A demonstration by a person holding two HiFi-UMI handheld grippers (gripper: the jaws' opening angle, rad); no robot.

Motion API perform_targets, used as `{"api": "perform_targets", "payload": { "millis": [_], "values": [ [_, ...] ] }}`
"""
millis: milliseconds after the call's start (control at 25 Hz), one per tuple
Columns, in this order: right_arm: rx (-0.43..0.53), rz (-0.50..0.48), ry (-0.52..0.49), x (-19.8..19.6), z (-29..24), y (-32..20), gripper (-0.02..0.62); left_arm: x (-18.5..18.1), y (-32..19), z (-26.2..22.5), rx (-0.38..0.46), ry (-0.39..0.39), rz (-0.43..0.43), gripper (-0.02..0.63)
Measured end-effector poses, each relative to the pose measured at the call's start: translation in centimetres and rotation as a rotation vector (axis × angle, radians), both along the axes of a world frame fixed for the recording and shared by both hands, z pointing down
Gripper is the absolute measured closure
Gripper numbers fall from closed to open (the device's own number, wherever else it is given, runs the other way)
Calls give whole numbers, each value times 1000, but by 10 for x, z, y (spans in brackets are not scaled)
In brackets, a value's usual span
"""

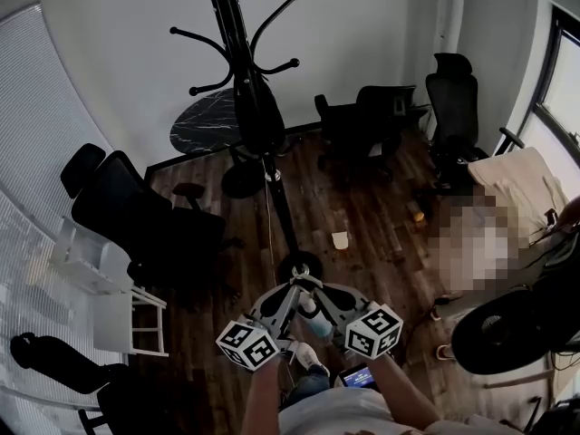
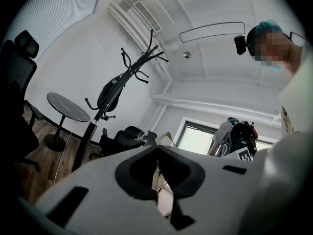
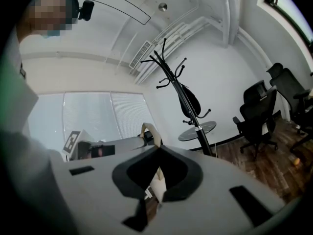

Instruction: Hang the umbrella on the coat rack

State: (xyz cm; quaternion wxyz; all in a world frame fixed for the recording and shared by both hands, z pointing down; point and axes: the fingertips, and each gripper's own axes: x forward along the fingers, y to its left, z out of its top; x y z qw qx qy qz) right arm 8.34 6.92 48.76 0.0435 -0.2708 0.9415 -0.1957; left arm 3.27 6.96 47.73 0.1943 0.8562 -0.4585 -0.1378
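Observation:
The black coat rack [image 1: 237, 25] stands on the wooden floor ahead of me, its round base [image 1: 299, 265] just beyond my grippers. A folded black umbrella [image 1: 258, 111] hangs against its pole below the hooks. It also shows in the left gripper view as the umbrella [image 2: 111, 93] on the rack [image 2: 132, 70], and in the right gripper view as the umbrella [image 3: 190, 100] on the rack [image 3: 168, 70]. My left gripper [image 1: 292, 288] and right gripper [image 1: 313, 288] are held low side by side, tips close together, well short of the umbrella. Both are shut and hold nothing: left gripper [image 2: 157, 148], right gripper [image 3: 158, 148].
A round dark table [image 1: 204, 123] stands behind the rack. Black office chairs sit at the left [image 1: 136, 211] and at the back right [image 1: 453, 107]. A white folding stand [image 1: 104, 279] is at the left, a small cup [image 1: 340, 240] on the floor, a person on a beige seat [image 1: 521, 184] at the right.

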Motion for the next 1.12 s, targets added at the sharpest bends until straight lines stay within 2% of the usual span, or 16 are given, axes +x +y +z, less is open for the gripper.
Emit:
{"api": "perform_targets", "payload": {
  "millis": [320, 720, 1120],
  "values": [
    [-14, 34, -52, -18, 11, -63, 581, -21, -68, 11, 9, 20, 61, 584],
    [37, 79, -112, -58, -12, -145, 581, -60, -144, -14, 97, 40, 143, 584],
    [43, 107, -109, -87, -17, -176, 581, -84, -179, -19, 117, 53, 178, 584]
  ]
}}
